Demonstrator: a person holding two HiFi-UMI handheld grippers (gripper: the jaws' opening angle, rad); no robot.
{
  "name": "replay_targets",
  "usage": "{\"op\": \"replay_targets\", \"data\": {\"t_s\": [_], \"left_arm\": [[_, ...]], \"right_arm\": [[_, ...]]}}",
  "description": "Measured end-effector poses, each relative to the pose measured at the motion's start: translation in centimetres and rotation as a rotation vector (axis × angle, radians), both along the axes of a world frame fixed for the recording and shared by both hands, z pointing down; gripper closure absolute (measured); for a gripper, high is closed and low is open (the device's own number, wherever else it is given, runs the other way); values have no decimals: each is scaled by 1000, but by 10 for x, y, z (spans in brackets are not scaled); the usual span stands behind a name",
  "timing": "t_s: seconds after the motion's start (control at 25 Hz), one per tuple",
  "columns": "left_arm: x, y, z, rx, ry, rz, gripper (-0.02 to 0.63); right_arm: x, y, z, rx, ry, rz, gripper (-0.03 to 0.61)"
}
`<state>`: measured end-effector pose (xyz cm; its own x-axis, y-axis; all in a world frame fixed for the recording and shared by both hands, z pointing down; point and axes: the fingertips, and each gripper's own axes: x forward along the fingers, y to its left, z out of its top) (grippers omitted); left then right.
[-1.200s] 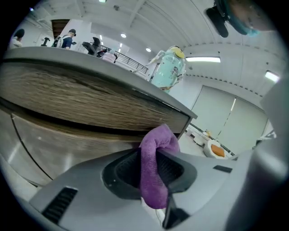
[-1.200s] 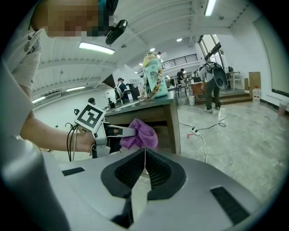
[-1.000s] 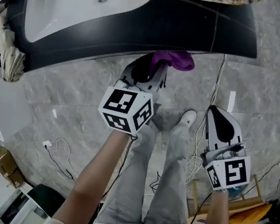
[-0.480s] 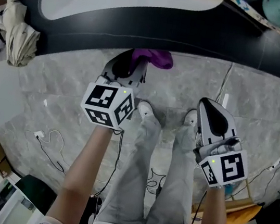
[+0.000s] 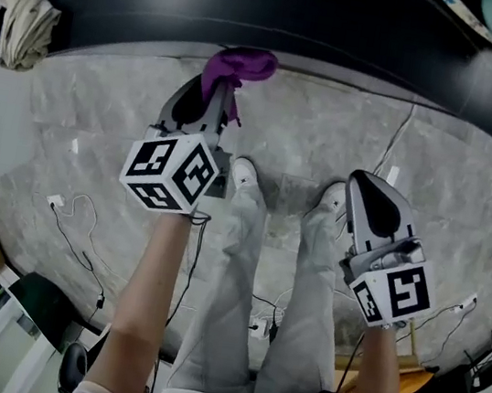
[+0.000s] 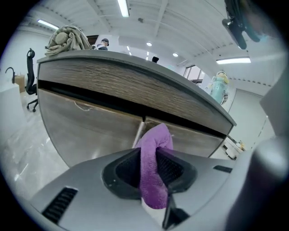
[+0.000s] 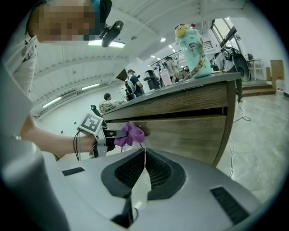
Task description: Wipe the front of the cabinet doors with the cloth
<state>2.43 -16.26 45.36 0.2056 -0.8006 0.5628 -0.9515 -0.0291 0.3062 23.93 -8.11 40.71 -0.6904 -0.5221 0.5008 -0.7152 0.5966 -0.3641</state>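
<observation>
My left gripper (image 5: 216, 94) is shut on a purple cloth (image 5: 236, 65), whose bunched end sticks out toward the cabinet below the dark counter edge. In the left gripper view the cloth (image 6: 154, 167) stands between the jaws, right in front of the seam between two wood-grain cabinet doors (image 6: 95, 131). The right gripper view shows the cloth (image 7: 129, 134) close to or touching the door front (image 7: 189, 133). My right gripper (image 5: 370, 187) hangs lower at the right, shut with nothing in it, away from the cabinet.
The person's legs and white shoes (image 5: 244, 173) stand on the grey marble floor between the grippers. Cables (image 5: 72, 214) trail on the floor. A bundled beige cloth (image 5: 23, 12) lies on the counter's left end. A green bottle (image 7: 192, 43) stands on the counter top.
The left gripper with the cloth has shifted left and a little up toward the cabinet front. The right gripper has hardly moved.
</observation>
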Motion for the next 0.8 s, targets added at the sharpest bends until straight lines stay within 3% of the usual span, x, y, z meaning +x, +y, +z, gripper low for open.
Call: {"op": "replay_targets", "data": {"t_s": [0.12,0.32,0.56,0.68,0.8], "left_arm": [[44,15,10,-20,28,-6,523],[140,16,29,-61,47,68,523],[264,-4,36,-58,58,268,523],[299,-12,47,-72,55,324,523],[305,-19,56,-88,57,306,523]], "right_arm": [[44,1,7,-12,13,8,551],[132,-1,6,-16,41,71,551],[222,4,15,-31,62,203,551],[240,12,22,-45,60,239,551],[248,22,30,-60,49,265,551]]}}
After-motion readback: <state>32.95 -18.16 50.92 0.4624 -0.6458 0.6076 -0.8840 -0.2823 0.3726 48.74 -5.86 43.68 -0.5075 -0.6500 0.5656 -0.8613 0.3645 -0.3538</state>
